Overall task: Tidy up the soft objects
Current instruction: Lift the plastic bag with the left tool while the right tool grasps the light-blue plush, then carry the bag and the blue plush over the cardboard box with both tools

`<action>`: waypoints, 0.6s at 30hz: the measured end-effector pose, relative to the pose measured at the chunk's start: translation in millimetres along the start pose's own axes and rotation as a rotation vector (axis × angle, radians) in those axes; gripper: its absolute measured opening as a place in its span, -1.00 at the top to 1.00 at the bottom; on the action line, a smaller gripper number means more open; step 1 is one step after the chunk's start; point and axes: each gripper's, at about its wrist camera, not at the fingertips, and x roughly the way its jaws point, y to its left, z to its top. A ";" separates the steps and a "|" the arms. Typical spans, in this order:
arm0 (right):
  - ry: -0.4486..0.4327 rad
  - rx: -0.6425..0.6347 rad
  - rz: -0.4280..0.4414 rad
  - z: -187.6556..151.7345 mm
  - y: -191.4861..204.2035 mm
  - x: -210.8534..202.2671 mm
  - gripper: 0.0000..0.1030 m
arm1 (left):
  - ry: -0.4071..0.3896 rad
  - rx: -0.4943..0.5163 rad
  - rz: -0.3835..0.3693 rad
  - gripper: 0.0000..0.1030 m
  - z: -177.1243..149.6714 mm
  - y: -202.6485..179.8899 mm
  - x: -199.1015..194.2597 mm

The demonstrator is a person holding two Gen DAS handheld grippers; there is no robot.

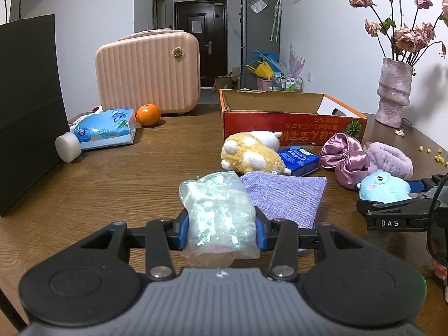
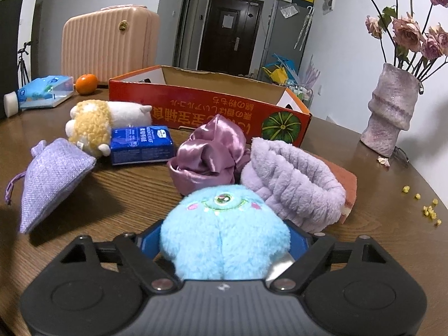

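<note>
My left gripper (image 1: 221,228) is shut on an iridescent plastic pouch (image 1: 218,215), held just above the table. My right gripper (image 2: 224,242) is shut on a blue one-eyed plush (image 2: 224,232); it also shows in the left wrist view (image 1: 383,186). On the table lie a purple woven pouch (image 1: 285,196) (image 2: 53,179), a yellow and white plush (image 1: 252,151) (image 2: 95,123), a blue tissue pack (image 1: 299,161) (image 2: 140,144), a pink satin scrunchie (image 1: 344,156) (image 2: 210,154) and a purple fluffy headband (image 1: 392,159) (image 2: 294,187). An open red cardboard box (image 1: 291,126) (image 2: 210,112) stands behind them.
A pink suitcase (image 1: 148,72) stands at the back with an orange (image 1: 148,114) and a tissue packet (image 1: 106,128) before it. A black paper bag (image 1: 28,106) stands at the left. A vase of dried roses (image 1: 394,92) (image 2: 389,106) stands at the right, with crumbs (image 2: 428,210) nearby.
</note>
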 end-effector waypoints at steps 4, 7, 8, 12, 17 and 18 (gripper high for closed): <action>-0.013 0.008 -0.006 0.2 -2.2 -2.1 -0.60 | -0.001 0.000 0.002 0.15 -0.3 -0.1 -1.5; -0.030 0.017 -0.005 -0.2 -3.7 -6.3 -0.59 | -0.005 0.001 0.001 0.15 0.3 0.6 -1.6; -0.037 0.020 -0.004 -0.3 -4.0 -7.9 -0.59 | -0.008 0.001 0.001 0.15 0.5 0.8 -2.1; -0.067 0.030 -0.003 -0.7 -5.6 -16.6 -0.59 | -0.014 0.000 0.000 0.15 0.5 1.1 -4.8; -0.113 0.039 -0.004 -1.3 -6.6 -31.7 -0.59 | -0.023 0.001 -0.005 0.16 2.2 -1.7 -7.8; -0.123 0.042 -0.003 -1.5 -6.8 -35.1 -0.59 | -0.024 0.003 -0.006 0.16 2.5 -2.5 -8.2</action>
